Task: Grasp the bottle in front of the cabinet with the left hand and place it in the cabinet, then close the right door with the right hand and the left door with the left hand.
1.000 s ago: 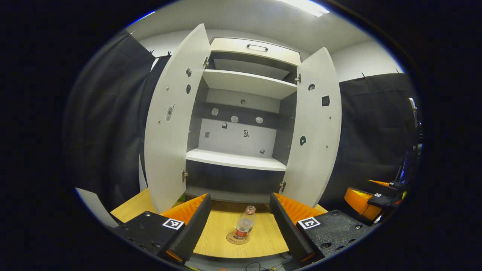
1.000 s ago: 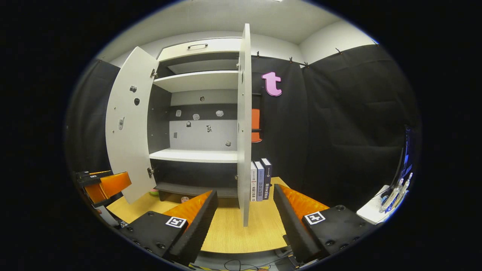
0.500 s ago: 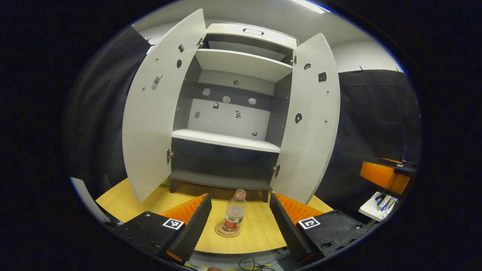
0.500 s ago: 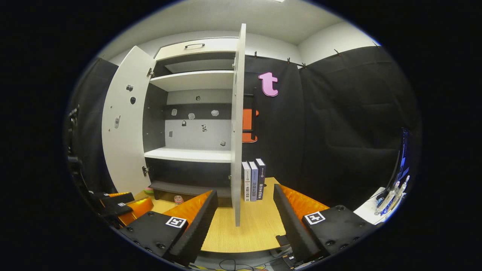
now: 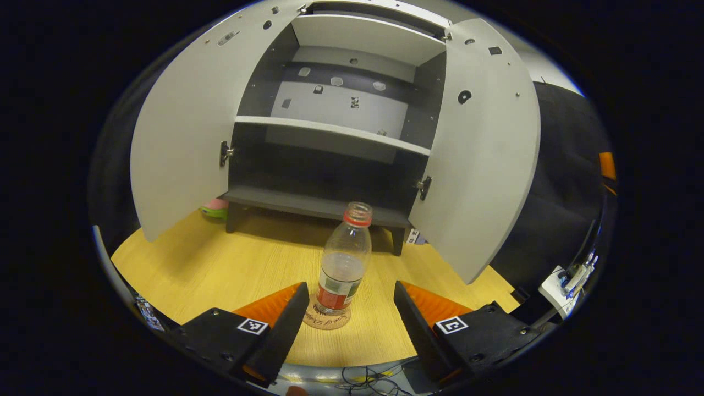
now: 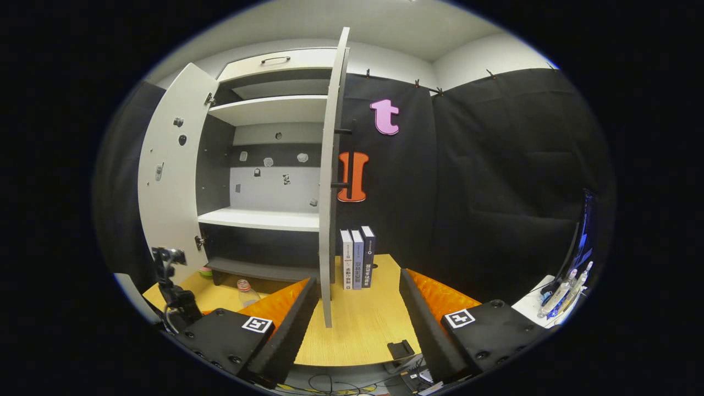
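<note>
A clear bottle (image 5: 344, 264) with a red cap ring and red label stands upright on a round coaster (image 5: 328, 320) on the wooden table (image 5: 220, 269), in front of the open cabinet (image 5: 324, 165). My left gripper (image 5: 349, 311) is open and low, its fingertips either side of the bottle's base without touching it. The left door (image 5: 181, 126) and right door (image 5: 484, 148) both stand wide open. In the right gripper view the right gripper (image 6: 357, 324) is open and empty, the right door (image 6: 328, 192) edge-on just beyond it, and the bottle (image 6: 246, 292) lower left.
Three books (image 6: 356, 258) stand upright beside the cabinet on the right. A pink and green object (image 5: 212, 208) lies by the cabinet's left foot. A white side table (image 6: 558, 297) with small bottles stands at far right. Cables hang at the table's front edge (image 5: 363, 377).
My left gripper has dropped lower and moved in on the bottle, which now looms large between the fingertips. The right gripper has shifted slightly; the door's edge sits a little further left.
</note>
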A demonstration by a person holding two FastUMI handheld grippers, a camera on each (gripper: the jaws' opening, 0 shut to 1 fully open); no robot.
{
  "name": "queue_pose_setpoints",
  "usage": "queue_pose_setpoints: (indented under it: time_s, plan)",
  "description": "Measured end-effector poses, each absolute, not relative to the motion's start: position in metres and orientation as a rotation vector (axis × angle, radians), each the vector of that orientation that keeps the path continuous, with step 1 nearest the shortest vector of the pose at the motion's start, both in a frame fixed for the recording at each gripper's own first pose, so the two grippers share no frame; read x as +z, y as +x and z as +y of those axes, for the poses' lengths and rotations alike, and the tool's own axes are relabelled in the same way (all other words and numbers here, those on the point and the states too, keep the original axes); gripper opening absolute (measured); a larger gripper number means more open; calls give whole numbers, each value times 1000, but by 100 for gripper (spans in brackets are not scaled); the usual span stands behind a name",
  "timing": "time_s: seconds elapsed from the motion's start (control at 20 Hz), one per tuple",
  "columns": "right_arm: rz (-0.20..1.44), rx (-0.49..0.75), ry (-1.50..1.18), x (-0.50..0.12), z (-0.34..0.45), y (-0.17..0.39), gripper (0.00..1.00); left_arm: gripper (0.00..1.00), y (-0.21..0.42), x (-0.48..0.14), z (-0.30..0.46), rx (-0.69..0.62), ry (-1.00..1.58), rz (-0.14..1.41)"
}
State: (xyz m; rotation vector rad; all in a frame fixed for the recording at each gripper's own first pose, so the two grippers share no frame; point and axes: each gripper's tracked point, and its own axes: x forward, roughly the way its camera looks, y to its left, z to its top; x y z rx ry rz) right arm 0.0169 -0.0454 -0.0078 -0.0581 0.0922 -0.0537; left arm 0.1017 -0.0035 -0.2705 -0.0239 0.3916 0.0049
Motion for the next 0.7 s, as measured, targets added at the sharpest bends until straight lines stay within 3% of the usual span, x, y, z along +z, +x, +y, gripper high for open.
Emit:
queue_pose_setpoints:
  time_s: [0.55, 0.6, 0.65, 0.7]
  plan:
    - [158, -137, -127, -20, -93, 31, 98, 94, 166, -346, 16, 70, 1, 473]
    - [161, -137, -129, -20, -94, 32, 98, 93, 167, -347, 15, 74, 0, 482]
    - [164, -136, -130, -20, -97, 34, 98, 77, 168, -342, 15, 70, 2, 482]
    - [165, -132, -130, -21, -98, 37, 98, 78, 167, -337, 13, 64, 6, 487]
